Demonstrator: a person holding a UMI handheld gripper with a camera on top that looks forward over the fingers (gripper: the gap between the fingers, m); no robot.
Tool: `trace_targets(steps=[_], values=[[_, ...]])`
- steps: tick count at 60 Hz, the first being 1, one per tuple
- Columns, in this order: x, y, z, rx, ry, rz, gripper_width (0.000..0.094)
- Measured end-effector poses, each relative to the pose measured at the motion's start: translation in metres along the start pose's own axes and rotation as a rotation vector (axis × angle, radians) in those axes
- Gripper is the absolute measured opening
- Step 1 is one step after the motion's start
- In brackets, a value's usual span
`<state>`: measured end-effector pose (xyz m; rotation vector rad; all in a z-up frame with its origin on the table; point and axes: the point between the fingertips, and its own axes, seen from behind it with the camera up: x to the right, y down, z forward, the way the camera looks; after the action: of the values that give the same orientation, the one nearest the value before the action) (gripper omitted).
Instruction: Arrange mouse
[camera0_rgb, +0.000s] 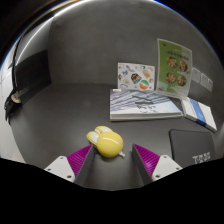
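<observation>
Just ahead of your open gripper (111, 163), the yellow mouse (105, 143) sits on the grey desk (70, 115), untouched. It's likely light, hard and slippery; pinch across its sides.

A grey tabletop (70, 125) stretches back to a plain pale wall (95, 40), lit evenly with a soft sheen across its surface. Toward the far side, printed leaflets (137, 77) and a green-edged card (175, 68) stand propped behind a stack of papers and booklets (140, 103). A blue-and-white book (200, 113) lies beside the stack, and a dark pad with pale lettering (195, 148) sits nearer. A black object (28, 72) lines the opposite edge.
</observation>
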<state>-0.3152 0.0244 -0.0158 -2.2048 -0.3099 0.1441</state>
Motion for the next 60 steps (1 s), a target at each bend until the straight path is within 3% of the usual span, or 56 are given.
trace_targets(steps=[14,19,20,22,23,24,25,30,31,32,34,35,36,38,46,54,60], values=[[-0.003,-0.024,0.032,-0.024,-0.016,-0.007,0.0802],[-0.005,-0.027,0.038,-0.035,0.001,0.008,0.0708],[-0.006,-0.027,0.038,-0.036,0.005,0.009,0.0729],[-0.009,-0.027,0.039,-0.037,0.011,0.002,0.0650],[-0.012,-0.026,0.037,-0.036,0.014,-0.005,0.0566],[-0.012,-0.025,0.036,-0.035,0.020,-0.010,0.0603],[-0.013,-0.026,0.036,-0.031,0.026,-0.008,0.0528],[-0.012,-0.024,0.036,-0.037,0.062,0.024,0.0463],[-0.012,-0.024,0.035,-0.037,0.071,0.031,0.0495],[-0.012,-0.024,0.034,-0.037,0.077,0.038,0.0435],[-0.013,-0.023,0.033,-0.038,0.090,0.041,0.0417],[-0.014,-0.023,0.032,-0.039,0.095,0.036,0.0468],[-0.016,-0.022,0.031,-0.044,0.094,0.034,0.0393],[-0.023,-0.023,0.025,-0.044,0.086,0.047,0.0392],[-0.015,-0.082,-0.031,0.123,0.100,0.063,0.0380],[0.084,-0.144,-0.127,0.305,0.265,0.046,0.0378],[0.185,-0.133,-0.176,0.329,0.428,0.027,0.0374]])
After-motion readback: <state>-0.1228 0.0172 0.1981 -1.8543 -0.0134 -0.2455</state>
